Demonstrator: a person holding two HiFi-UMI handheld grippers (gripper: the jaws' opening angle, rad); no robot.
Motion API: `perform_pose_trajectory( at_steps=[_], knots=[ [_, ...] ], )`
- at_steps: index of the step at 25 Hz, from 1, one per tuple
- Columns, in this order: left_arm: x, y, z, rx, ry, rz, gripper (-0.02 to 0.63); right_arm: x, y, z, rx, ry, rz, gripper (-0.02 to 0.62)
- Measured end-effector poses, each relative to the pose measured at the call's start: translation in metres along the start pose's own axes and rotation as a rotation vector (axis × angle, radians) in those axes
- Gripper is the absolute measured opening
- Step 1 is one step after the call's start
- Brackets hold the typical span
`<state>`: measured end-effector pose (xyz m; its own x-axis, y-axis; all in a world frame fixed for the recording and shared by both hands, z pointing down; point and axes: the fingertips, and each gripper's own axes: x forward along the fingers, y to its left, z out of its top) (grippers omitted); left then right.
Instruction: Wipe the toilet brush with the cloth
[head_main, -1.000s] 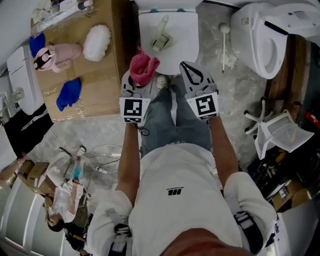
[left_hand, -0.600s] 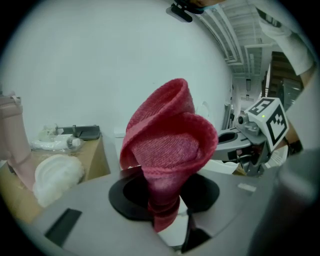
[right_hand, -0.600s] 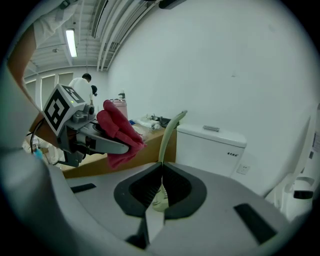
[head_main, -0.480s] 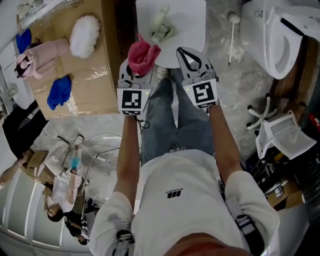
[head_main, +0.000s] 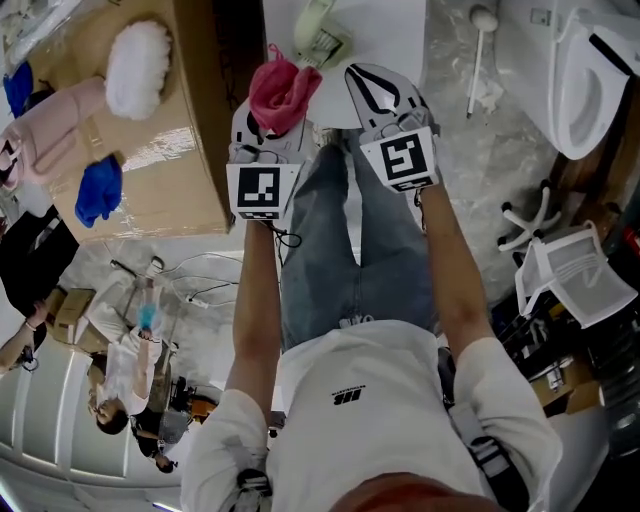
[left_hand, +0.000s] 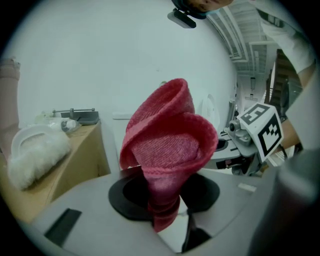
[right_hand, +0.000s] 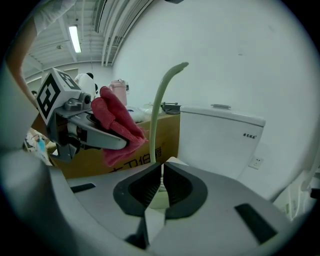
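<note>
The left gripper (left_hand: 165, 202) pinches the cloth (left_hand: 167, 150), which stands bunched above its jaws. The right gripper (right_hand: 161, 170) has its 2 jaws pressed together on nothing. Just beyond both, on the white top (head_main: 390, 25), stands the brush (right_hand: 157, 110). It sits ahead and between the 2 grippers, slightly left of the right jaws' line. Its handle runs upright, curving at the tip. The right gripper looks the better aimed to take it.

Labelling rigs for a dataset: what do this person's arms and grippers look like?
The left gripper and right gripper: pale grey shells, black jaws, each bearing a cube with black-and-white square markers. A thin black cable dangles below the left cube. Short white sleeves.
</note>
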<state>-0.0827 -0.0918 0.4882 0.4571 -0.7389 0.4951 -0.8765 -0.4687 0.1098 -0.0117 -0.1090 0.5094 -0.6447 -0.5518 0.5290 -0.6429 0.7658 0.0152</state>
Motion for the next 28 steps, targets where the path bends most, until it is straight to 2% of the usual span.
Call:
perform_pose_trajectory(
  at_steps=[9, 17, 28],
  knots=[
    [0.03, 0.006, -0.034, -0.005, 0.013, -0.012, 0.15, 0.04, 0.001, -0.035, -0.042, 0.028, 0.058, 0.028],
    [0.051, 0.007, -0.04, -0.016, -0.008, -0.037, 0.171, 0.07, 0.006, -0.061, -0.082, 0.099, 0.104, 0.057],
    [0.08, 0.007, -0.04, -0.021, -0.018, -0.059, 0.213, 0.094, 0.009, -0.072, -0.1, 0.102, 0.137, 0.075]
  ],
)
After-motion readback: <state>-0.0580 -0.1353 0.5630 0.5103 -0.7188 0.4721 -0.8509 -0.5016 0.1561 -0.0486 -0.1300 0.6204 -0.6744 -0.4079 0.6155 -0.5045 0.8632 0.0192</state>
